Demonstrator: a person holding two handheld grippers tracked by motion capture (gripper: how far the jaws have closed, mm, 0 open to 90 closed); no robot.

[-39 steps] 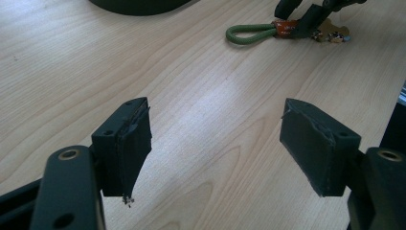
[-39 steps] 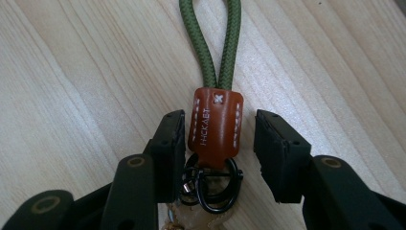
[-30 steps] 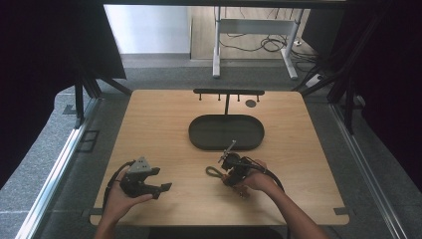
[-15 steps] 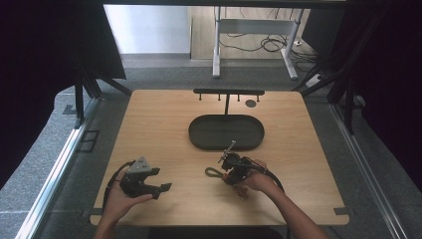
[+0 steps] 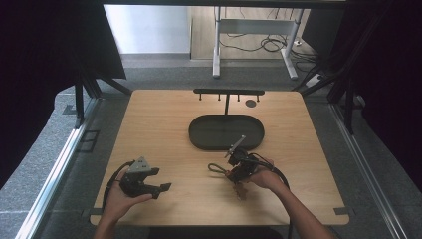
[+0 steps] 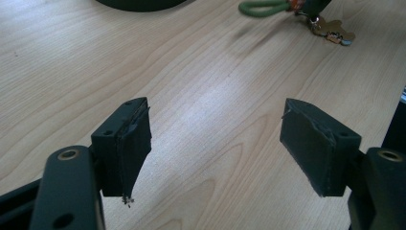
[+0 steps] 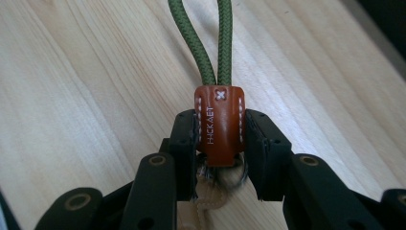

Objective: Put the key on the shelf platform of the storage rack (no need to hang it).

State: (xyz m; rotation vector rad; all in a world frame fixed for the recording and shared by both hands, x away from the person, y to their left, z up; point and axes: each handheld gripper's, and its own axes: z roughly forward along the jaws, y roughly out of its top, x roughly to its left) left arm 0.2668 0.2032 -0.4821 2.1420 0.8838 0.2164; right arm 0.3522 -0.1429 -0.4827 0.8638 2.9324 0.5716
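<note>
A keychain lies on the wooden table (image 5: 298, 149), with a green cord loop (image 5: 215, 168), a brown leather tab (image 7: 219, 120) and keys (image 5: 240, 189). My right gripper (image 5: 234, 173) is shut on the leather tab, its pads pressing on both sides (image 7: 220, 139), and the green cord (image 7: 201, 43) runs out ahead of the jaws. My left gripper (image 5: 161, 179) rests near the table's front left, held by a hand. It stands open with nothing between its pads (image 6: 215, 143). From there the cord loop (image 6: 261, 7) and keys (image 6: 335, 33) show farther off.
A dark oval tray (image 5: 199, 134) sits at the table's middle, just beyond the right gripper. Behind it stands a low black rack with hooks (image 5: 228, 92), and a small dark disc (image 5: 251, 103) lies beside it. Bare wood stretches between the two grippers.
</note>
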